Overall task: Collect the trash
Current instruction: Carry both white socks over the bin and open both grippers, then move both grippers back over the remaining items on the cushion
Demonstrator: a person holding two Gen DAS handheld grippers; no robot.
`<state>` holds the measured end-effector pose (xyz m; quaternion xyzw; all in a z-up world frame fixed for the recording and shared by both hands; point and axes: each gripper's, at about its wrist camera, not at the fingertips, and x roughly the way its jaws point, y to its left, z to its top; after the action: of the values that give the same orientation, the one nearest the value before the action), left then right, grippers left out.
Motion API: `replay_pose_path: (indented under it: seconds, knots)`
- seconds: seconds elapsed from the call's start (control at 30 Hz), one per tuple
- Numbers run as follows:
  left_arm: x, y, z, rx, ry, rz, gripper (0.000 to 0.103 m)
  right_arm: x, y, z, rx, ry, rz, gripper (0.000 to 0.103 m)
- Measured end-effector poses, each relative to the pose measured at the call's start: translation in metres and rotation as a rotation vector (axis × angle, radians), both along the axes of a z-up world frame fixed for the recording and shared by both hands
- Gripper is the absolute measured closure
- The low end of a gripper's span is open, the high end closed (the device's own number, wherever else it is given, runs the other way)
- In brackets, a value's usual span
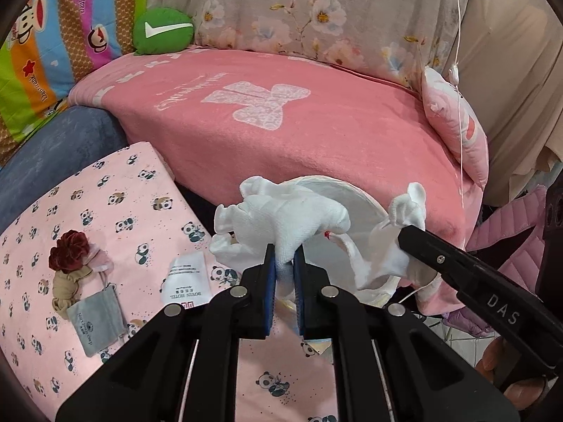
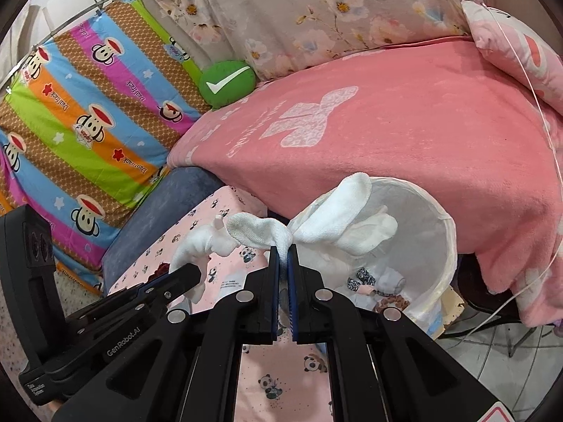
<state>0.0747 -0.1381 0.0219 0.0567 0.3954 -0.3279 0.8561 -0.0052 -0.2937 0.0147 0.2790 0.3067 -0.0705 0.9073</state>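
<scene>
Both grippers tilt downward over the panda-print sheet, side by side. The left gripper is clenched on a crumpled white tissue; the right gripper pinches a second white tissue wad, held above the white bin beside the pink blanket. The bin's contents are hard to make out, its lower part hidden by the fingers.

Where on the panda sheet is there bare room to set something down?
Free: the panda sheet between the blue cushion and the paper packet. Crowded: its left part, with the dark red flower and grey pouch.
</scene>
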Motion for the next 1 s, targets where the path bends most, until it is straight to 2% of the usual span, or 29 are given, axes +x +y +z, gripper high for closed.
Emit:
replay_pose_path:
  seconds: [0.3, 0.47, 0.5, 0.53, 0.57, 0.63, 0.73, 1.0]
  knots:
    - [0.005, -0.035, -0.005, -0.004, 0.025, -0.079, 0.092, 0.005, -0.027, -0.01, 0.001, 0.027, -0.045, 0.096]
    - [0.009, -0.045, -0.004, -0.002, 0.017, -0.087, 0.091, 0.014, -0.036, -0.014, -0.003, 0.041, -0.055, 0.096]
    - [0.012, -0.045, -0.004, 0.002, 0.019, -0.074, 0.088, 0.017, -0.037, -0.014, -0.005, 0.044, -0.055, 0.095]
    - [0.014, -0.043, -0.005, 0.004, 0.023, -0.058, 0.077, 0.018, -0.038, -0.014, -0.011, 0.044, -0.066, 0.092]
    - [0.016, -0.039, -0.005, 0.005, 0.024, -0.036, 0.061, 0.019, -0.038, -0.014, -0.014, 0.043, -0.07, 0.09]
    - [0.019, -0.033, -0.005, 0.001, 0.016, 0.007, 0.044, 0.021, -0.035, -0.014, -0.014, 0.042, -0.071, 0.084]
    - [0.023, -0.022, -0.005, -0.002, 0.015, 0.04, 0.042, 0.023, -0.035, -0.016, -0.017, 0.039, -0.074, 0.072]
    - [0.022, 0.002, -0.005, -0.004, 0.013, 0.095, 0.042, 0.023, -0.016, -0.015, -0.021, 0.048, -0.04, 0.072]
